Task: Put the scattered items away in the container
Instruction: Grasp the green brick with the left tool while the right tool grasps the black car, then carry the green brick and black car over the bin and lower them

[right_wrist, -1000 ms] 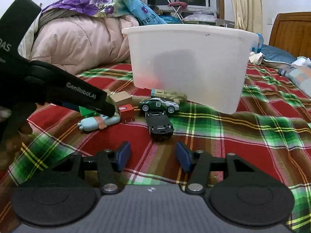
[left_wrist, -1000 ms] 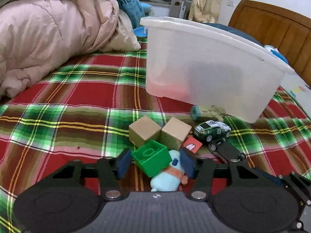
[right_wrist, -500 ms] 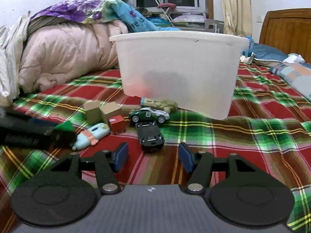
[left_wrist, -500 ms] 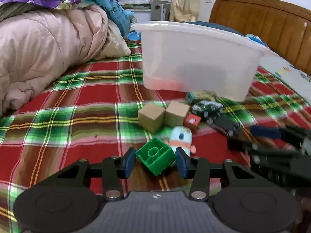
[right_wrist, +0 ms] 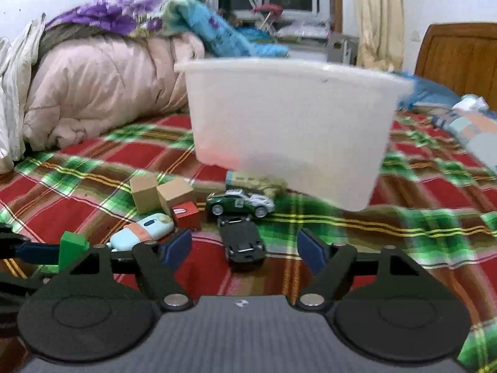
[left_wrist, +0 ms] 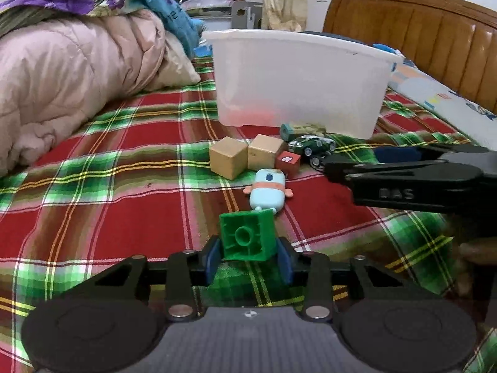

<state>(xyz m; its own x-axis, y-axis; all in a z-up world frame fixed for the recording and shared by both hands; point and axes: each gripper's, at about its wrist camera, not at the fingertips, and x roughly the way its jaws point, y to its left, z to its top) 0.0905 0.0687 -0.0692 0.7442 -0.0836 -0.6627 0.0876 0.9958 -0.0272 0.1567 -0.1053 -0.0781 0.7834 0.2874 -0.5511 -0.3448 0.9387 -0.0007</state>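
Observation:
My left gripper (left_wrist: 248, 256) is shut on a green toy brick (left_wrist: 248, 235), held above the plaid bedspread; the brick (right_wrist: 72, 245) also shows at the left of the right wrist view. A translucent white tub (left_wrist: 298, 77) stands further back on the bed. In front of it lie two wooden cubes (left_wrist: 228, 157), a small red cube (left_wrist: 288, 162), a pale blue toy figure (left_wrist: 267, 189), a green-and-white toy car (right_wrist: 239, 202), a tan toy vehicle (right_wrist: 257, 183) and a black toy car (right_wrist: 243, 244). My right gripper (right_wrist: 243, 247) is opening, its jaws standing to either side of the black car without touching it.
A pink quilt (left_wrist: 68, 77) with a purple floral blanket is heaped at the left. A wooden headboard (left_wrist: 413, 31) stands at the back right, with pillows (right_wrist: 466, 124) beneath it. The right gripper's arm (left_wrist: 413, 183) reaches in from the right in the left wrist view.
My left gripper has lifted the green brick away from the toy pile and drawn back. My right gripper has moved in over the black car and its jaws have spread wider.

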